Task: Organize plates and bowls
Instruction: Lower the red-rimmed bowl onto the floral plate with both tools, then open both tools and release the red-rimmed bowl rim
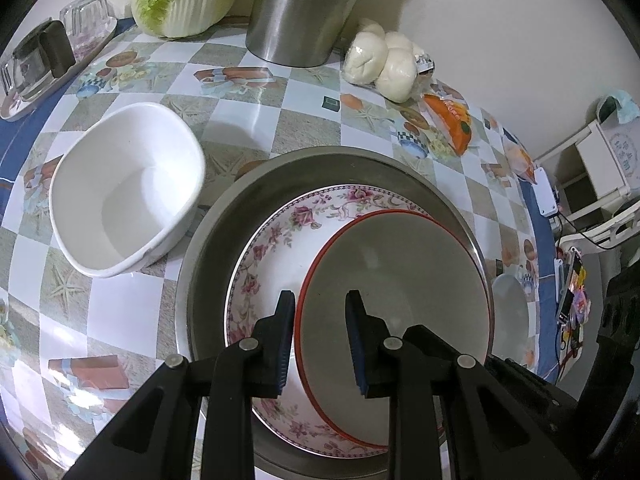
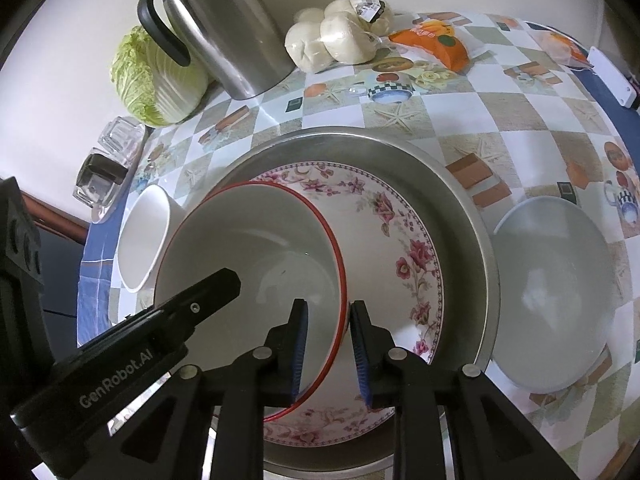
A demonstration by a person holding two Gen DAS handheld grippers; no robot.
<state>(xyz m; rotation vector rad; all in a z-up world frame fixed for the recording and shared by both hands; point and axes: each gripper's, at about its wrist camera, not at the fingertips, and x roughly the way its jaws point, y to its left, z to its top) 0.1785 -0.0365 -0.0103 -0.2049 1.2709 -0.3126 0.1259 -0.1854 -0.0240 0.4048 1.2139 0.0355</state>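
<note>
Red-rimmed bowl [image 2: 248,248] straddled by released left tool [image 1: 320,300], right tool [image 2: 328,308]; only right view shows kettle handle [image 2: 160,20].

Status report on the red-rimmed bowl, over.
Left claw and right claw both straddling the rim of the red-rimmed bowl. Bowl sits on floral plate inside steel basin. Nothing in the way.

Home kitchen table: I worked over a patterned oilcloth [image 2: 500,112] holding cabbage [image 2: 152,80], steamed buns [image 2: 332,42], steel thermos jug [image 2: 224,28].
</note>
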